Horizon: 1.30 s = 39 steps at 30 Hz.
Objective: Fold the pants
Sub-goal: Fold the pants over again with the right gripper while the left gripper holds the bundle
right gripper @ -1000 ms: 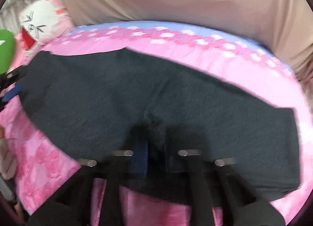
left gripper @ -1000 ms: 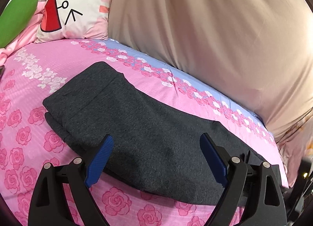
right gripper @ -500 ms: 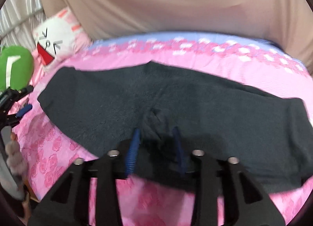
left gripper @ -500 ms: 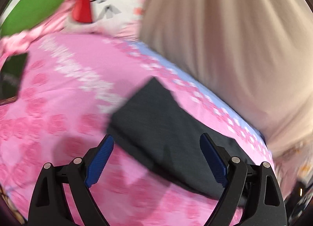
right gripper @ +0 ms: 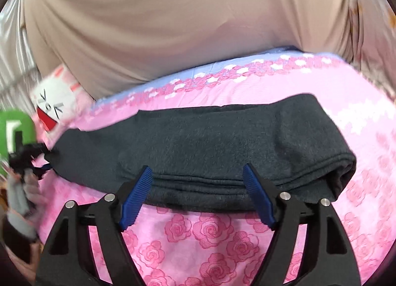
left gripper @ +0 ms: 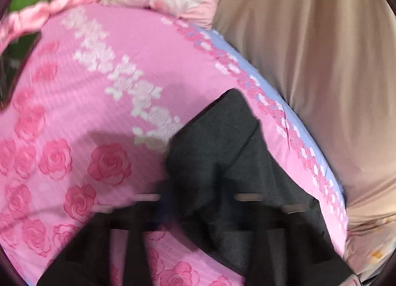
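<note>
Pants [right gripper: 210,142] lay on the bed [right gripper: 210,236], folded lengthwise. Our right tool [right gripper: 198,197] sat released at the hem; left tool [left gripper: 198,202] blurred, apparently clenching the far end. Next: carry it across.

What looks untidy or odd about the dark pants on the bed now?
The pants lie folded on the pink bedsheet, but the stacked edges at their right end bulge open unevenly. Nothing looks spilled or damaged.

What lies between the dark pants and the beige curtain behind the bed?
In the right wrist view, only bedsheet lies between the pants and the curtain: pink cloth, then a flowered blue border.
</note>
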### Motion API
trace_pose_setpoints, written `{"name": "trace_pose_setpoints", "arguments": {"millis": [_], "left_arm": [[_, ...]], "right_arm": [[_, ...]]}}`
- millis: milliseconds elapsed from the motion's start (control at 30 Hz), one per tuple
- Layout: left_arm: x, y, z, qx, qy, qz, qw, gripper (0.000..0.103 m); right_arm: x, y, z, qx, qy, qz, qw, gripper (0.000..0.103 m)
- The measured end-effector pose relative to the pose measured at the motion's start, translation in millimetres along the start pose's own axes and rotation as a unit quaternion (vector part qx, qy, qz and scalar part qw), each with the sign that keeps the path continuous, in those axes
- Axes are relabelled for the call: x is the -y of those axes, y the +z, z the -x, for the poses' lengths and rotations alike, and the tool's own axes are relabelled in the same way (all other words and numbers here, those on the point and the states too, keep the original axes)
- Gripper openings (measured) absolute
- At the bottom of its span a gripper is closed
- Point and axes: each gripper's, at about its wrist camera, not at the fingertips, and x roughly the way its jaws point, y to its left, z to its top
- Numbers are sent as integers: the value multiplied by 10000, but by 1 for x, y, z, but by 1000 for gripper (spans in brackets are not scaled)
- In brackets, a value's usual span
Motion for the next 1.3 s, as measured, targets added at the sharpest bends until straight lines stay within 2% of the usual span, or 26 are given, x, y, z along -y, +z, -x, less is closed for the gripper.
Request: {"name": "trace_pose_setpoints", "arguments": {"millis": [133, 200, 267, 333, 367, 400, 433, 467, 533, 567, 667, 767, 867, 900, 1000, 1067, 1200, 1300], "left_arm": [[45, 3, 35, 280, -503, -389, 9976, 14], [87, -3, 53, 407, -786, -783, 9930, 14], [140, -21, 75, 570, -1048, -1387, 9831, 14], [200, -51, 94, 632, -1383, -2099, 9658, 14], [218, -60, 95, 601, -1476, -2271, 9607, 14], [246, -81, 95, 448, -1663, -2558, 9512, 15], [261, -94, 93, 302, -1744, -2730, 9456, 15], [275, -109, 86, 135, -1776, -2885, 9408, 21], [299, -144, 59, -353, -1762, -3202, 9302, 52], [303, -157, 44, -562, -1684, -3239, 9293, 77], [290, -170, 26, -710, -1651, -3044, 9354, 78], [267, -159, 29, -697, -1674, -2769, 9436, 78], [240, -147, 40, -278, -1375, -2708, 9524, 81], [227, -143, 44, -29, -1175, -2775, 9535, 83], [189, -135, 43, 269, -802, -2870, 9542, 86], [167, -132, 33, 94, -752, -2832, 9561, 86], [131, -130, 19, -357, -976, -2504, 9626, 86], [135, -140, 22, -388, -1105, -2765, 9538, 86]], "right_arm": [[3, 0, 4, 97, 223, -87, 9997, 75], [3, 1, 8, 179, 310, -63, 9993, 75], [3, 1, 12, 245, 402, -63, 9989, 77], [3, 3, 15, 316, 499, -121, 9982, 78], [5, 4, 16, 333, 542, -160, 9978, 81], [7, 5, 17, 367, 598, -237, 9973, 83], [8, 5, 19, 389, 626, -282, 9969, 83], [10, 6, 20, 401, 668, -330, 9964, 84], [15, 8, 21, 407, 730, -440, 9955, 84], [18, 8, 21, 399, 753, -509, 9951, 84], [23, 8, 20, 333, 822, -624, 9941, 84], [25, 9, 18, 249, 892, -670, 9934, 84], [26, 14, 6, -95, 1013, -752, 9920, 84], [28, 17, 2, -206, 1112, -827, 9901, 84], [34, 31, -9, -282, 1160, -1082, 9869, 84], [35, 40, -20, -403, 1090, -1108, 9870, 84], [28, 49, -51, -883, 794, -1018, 9877, 84], [21, 44, -65, -1113, 797, -1004, 9855, 85]]}}
